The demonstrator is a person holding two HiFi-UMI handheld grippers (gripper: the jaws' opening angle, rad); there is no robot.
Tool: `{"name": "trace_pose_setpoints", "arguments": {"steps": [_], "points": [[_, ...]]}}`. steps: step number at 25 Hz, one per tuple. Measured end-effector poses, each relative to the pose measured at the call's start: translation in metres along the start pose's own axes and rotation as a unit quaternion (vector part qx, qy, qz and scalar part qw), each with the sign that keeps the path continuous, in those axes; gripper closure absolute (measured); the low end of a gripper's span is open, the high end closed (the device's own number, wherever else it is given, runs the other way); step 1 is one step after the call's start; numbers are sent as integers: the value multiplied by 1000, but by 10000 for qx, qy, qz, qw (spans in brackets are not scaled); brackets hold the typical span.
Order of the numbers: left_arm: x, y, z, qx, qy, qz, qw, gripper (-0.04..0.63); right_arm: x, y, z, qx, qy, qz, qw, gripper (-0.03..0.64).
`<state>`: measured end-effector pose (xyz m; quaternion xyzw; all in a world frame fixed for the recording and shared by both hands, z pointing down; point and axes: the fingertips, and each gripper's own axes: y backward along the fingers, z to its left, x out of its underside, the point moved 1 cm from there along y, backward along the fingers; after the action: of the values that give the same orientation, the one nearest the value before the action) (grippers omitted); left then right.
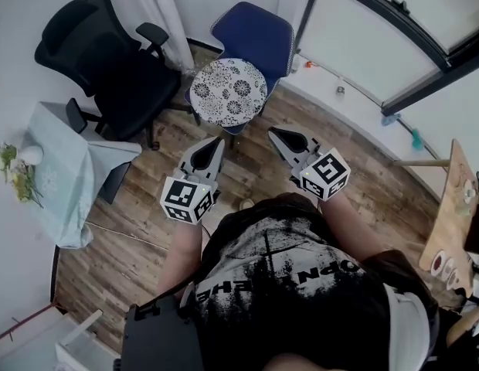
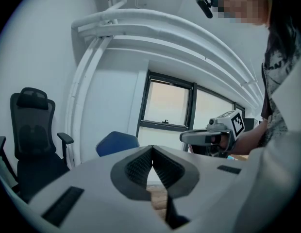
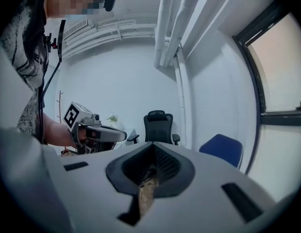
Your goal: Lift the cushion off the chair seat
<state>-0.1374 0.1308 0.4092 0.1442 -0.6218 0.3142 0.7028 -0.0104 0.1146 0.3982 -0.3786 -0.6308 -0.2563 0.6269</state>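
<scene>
A round cushion (image 1: 228,91) with a black-and-white flower pattern lies on the seat of a blue chair (image 1: 259,31) at the top middle of the head view. My left gripper (image 1: 218,141) and right gripper (image 1: 273,133) are held side by side above the wooden floor, a little short of the cushion, both pointing towards it. Both are shut with nothing between the jaws. In the left gripper view the shut gripper (image 2: 151,150) faces the blue chair (image 2: 116,141). The right gripper view also shows its gripper (image 3: 153,147) shut, with the blue chair (image 3: 223,149) off to the right. The cushion is hidden in both gripper views.
A black office chair (image 1: 108,60) stands left of the blue chair. A small table with a pale cloth (image 1: 58,178) and flowers (image 1: 14,168) is at the left. A wooden table (image 1: 450,203) stands at the right edge, and a large window (image 1: 394,29) runs behind.
</scene>
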Motion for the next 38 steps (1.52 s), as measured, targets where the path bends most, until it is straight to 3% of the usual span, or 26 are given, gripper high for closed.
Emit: {"name": "trace_pose_setpoints", "arguments": {"steps": [12,21,32,38], "points": [[17,-25,29,-100,-72,253,9996,581,-5,-35,-24,-191,-314,13,9993,609],[0,-85,81,-338,-96,477,9982,581,-17,-85,-96,-490,-266,-62,9984,609],[-32,-159,130,-879,-65,592,9943,581,-38,-132,-199,-818,-307,-61,9962,609],[-45,-182,155,-1220,-70,555,9910,581,-40,-162,-230,-1110,-319,-20,9933,609]]}}
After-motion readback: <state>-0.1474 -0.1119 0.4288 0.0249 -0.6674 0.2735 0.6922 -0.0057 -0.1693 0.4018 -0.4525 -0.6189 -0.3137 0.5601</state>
